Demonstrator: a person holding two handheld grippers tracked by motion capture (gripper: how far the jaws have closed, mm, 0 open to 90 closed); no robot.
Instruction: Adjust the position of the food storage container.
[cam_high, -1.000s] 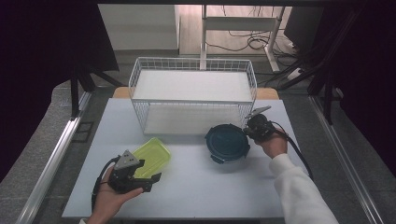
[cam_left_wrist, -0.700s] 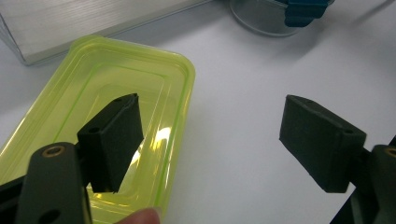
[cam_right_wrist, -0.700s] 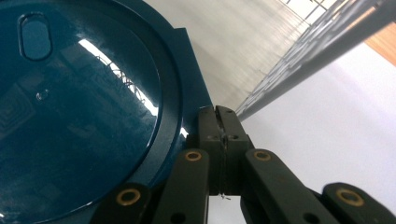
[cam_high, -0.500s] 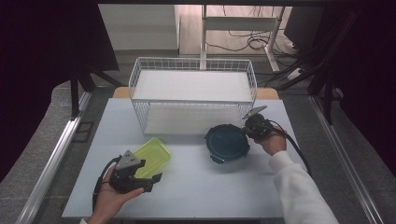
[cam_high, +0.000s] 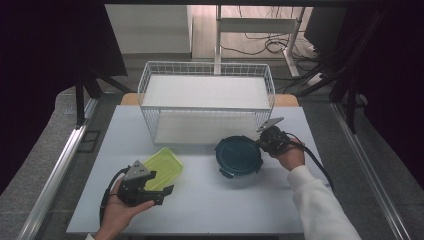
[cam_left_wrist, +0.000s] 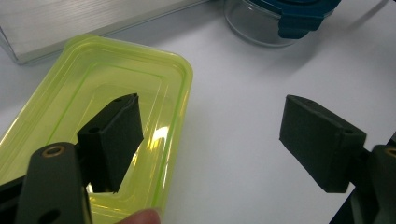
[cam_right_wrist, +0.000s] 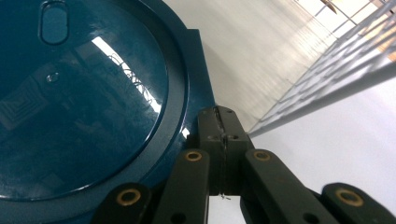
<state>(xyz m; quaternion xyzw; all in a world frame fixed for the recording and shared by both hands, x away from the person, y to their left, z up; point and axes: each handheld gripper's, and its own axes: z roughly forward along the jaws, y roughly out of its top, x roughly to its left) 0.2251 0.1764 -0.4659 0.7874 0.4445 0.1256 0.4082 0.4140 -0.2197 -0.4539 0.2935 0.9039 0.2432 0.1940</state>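
A yellow-green rectangular plastic container (cam_high: 166, 166) lies at the table's front left. My left gripper (cam_high: 159, 186) sits at its near end, open; in the left gripper view one pad (cam_left_wrist: 114, 135) hangs over the container (cam_left_wrist: 93, 88) and the other is over bare table, so the left gripper (cam_left_wrist: 212, 112) holds nothing. A round glass container with a dark blue clip lid (cam_high: 239, 156) stands right of centre. My right gripper (cam_high: 263, 142) is shut, its tips (cam_right_wrist: 219, 126) against the lid's (cam_right_wrist: 79, 93) right edge beside a clip, with nothing visible between the pads.
A white wire basket (cam_high: 207, 70) stands across the back of the white table (cam_high: 225, 205), just behind the round container. A person's hands and a white sleeve (cam_high: 320, 210) come in from the front. The glass jar (cam_left_wrist: 280, 18) is far off in the left gripper view.
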